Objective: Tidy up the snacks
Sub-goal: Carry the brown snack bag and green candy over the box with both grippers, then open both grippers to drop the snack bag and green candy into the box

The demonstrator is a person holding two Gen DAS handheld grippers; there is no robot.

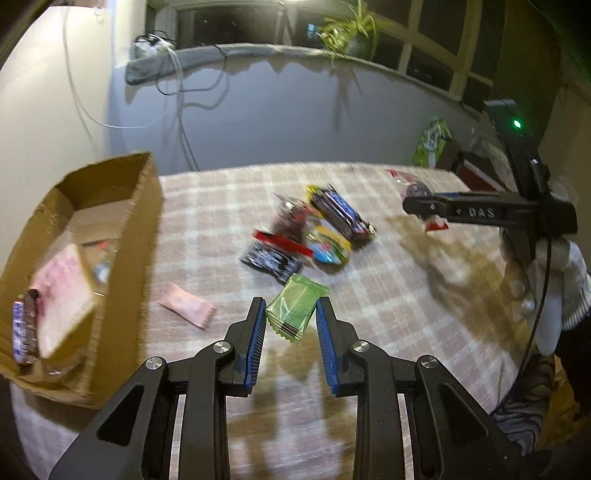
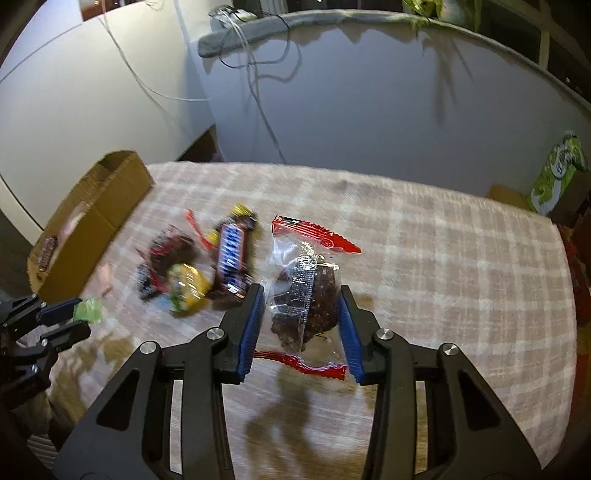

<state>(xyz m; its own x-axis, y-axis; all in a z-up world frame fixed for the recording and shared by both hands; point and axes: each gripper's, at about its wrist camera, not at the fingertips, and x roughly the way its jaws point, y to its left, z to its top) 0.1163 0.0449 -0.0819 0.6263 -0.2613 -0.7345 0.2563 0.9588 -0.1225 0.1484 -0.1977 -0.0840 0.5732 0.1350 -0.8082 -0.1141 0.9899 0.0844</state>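
My left gripper [image 1: 291, 314] is shut on a green snack packet [image 1: 295, 308] and holds it above the checked tablecloth [image 1: 388, 295]. A cardboard box [image 1: 110, 229] at the left holds a pink packet [image 1: 62, 291] and a dark bar [image 1: 24, 328]. My right gripper [image 2: 301, 306] is shut on a clear, red-edged packet with a dark chocolate cake [image 2: 306, 291], lifted above the cloth. A pile of snacks lies mid-table, with a Snickers bar [image 2: 231, 258] and a yellow packet [image 2: 186, 286]. A pink packet [image 1: 186, 308] lies alone by the box.
A green carton [image 2: 557, 177] stands at the table's far right corner. Cables hang down the wall behind. A potted plant [image 1: 351, 33] sits on the window ledge. The left gripper shows in the right wrist view [image 2: 79, 314], by the box [image 2: 92, 218].
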